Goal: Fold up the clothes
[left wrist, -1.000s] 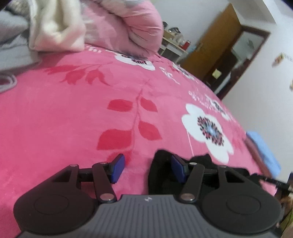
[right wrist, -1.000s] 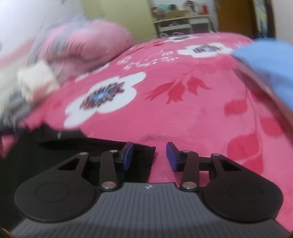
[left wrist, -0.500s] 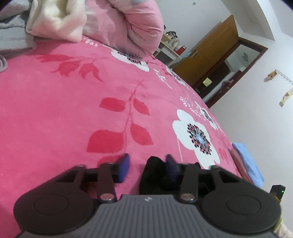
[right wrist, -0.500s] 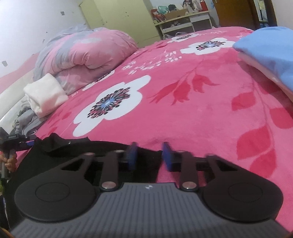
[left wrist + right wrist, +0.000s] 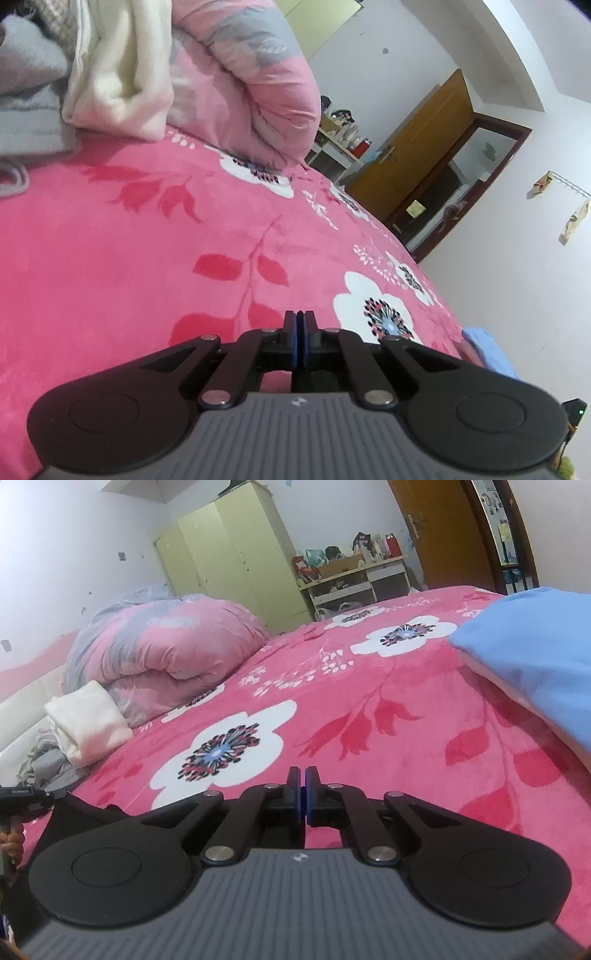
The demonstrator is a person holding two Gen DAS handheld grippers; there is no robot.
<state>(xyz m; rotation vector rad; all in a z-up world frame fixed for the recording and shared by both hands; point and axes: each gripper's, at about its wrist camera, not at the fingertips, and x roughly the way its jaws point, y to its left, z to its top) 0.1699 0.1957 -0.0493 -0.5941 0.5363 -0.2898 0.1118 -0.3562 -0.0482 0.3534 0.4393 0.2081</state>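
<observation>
A black garment (image 5: 85,812) lies at the near edge of the pink flowered blanket (image 5: 388,709); most of it is hidden under the gripper bodies. My right gripper (image 5: 303,786) is shut, its blue pads pressed together on the garment's edge. In the left wrist view my left gripper (image 5: 299,325) is shut the same way, with a strip of the black garment (image 5: 317,382) showing just below its pads. The blanket (image 5: 110,258) stretches away ahead of both.
A folded blue garment (image 5: 535,664) lies on a pale one at the right. At the far left are a rolled pink duvet (image 5: 166,646), a folded cream cloth (image 5: 88,723) and grey clothes (image 5: 48,764). Beyond the bed stand a wardrobe (image 5: 236,554) and a cluttered desk (image 5: 354,576).
Both grippers went from open to shut, closing on the edge of the black garment. The right gripper has risen slightly; the views have tilted a little.
</observation>
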